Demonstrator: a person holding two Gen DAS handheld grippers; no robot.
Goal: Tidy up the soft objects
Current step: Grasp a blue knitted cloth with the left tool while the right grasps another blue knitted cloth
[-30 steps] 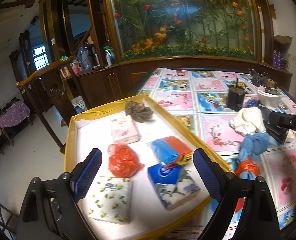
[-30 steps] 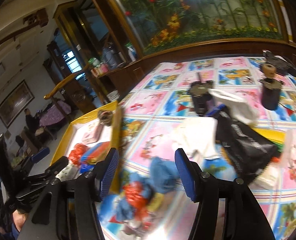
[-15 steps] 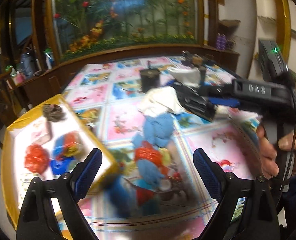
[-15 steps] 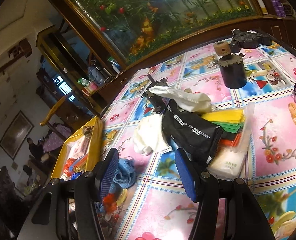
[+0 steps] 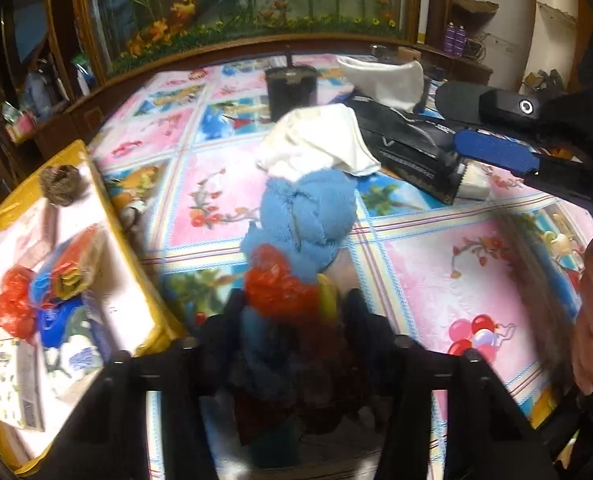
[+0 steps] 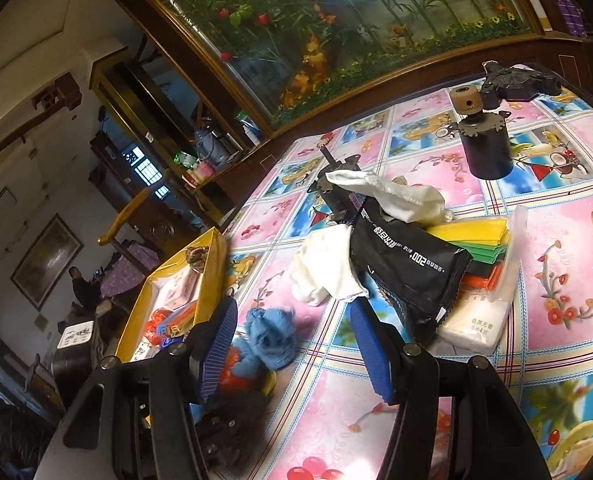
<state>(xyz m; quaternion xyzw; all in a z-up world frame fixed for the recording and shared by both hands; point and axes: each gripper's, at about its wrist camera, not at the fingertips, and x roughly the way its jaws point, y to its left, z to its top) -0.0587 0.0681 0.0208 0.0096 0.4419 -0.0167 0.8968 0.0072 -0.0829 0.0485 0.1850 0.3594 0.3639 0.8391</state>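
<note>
My left gripper (image 5: pixel 292 312) has its jaws drawn in around a bundle of red plastic (image 5: pixel 274 288) and blue cloth lying on the table. A blue knitted cloth (image 5: pixel 310 216) sits just beyond it, with a white cloth (image 5: pixel 316 140) behind that. The yellow-rimmed tray (image 5: pixel 124 232) at the left holds several soft packs and bags. My right gripper (image 6: pixel 292 348) is open and empty above the table, with the blue cloth (image 6: pixel 270 336) near its left finger and the white cloth (image 6: pixel 324 272) ahead. It also shows in the left wrist view (image 5: pixel 492 136).
A black pouch (image 6: pixel 408 264) lies on coloured sheets and a white tissue pack (image 6: pixel 480 312). A dark cylinder (image 6: pixel 484 148) and a black motor (image 5: pixel 290 92) stand further back. A wooden cabinet with a flower panel borders the table's far edge.
My left gripper has swung right from the tray to the pile on the table and closed in on the red and blue bundle. My right gripper has drawn back and tilted.
</note>
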